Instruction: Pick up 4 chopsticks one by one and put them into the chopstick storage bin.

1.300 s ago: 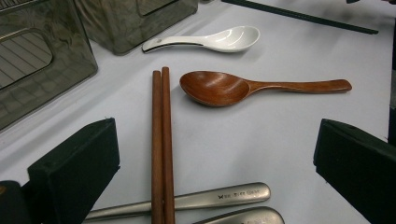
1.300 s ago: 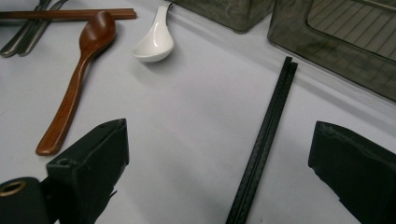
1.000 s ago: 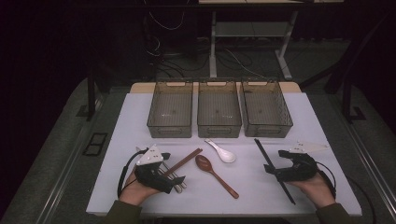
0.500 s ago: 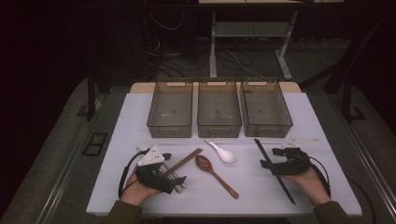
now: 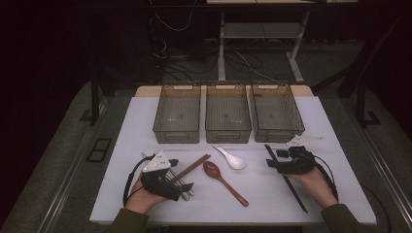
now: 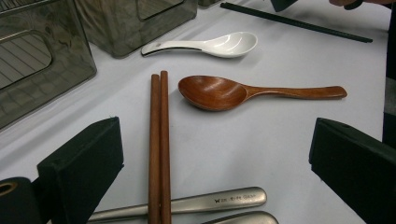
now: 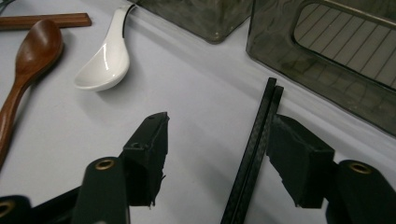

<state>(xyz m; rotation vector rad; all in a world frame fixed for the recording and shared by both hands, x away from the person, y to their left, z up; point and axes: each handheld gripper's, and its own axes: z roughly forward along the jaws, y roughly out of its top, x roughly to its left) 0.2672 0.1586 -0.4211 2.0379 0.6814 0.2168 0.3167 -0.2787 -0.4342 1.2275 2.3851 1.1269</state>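
The right tongs [image 7: 215, 154], jaws just closing half-open, are straddling the thin, stiff, light, slippery pair of black chopsticks [image 7: 254, 149] lying at the tabletop's [image 5: 340, 145] four o'clock; gripping mid-length seems best.

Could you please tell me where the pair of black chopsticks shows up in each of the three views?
High view: the pair of black chopsticks lies lower right, under the right gripper.
Left gripper view: top right corner.
Right gripper view: centre bottom, between that gripper's jaws, which have been closing.
Shared landmark: the white ceramic soup spoon.
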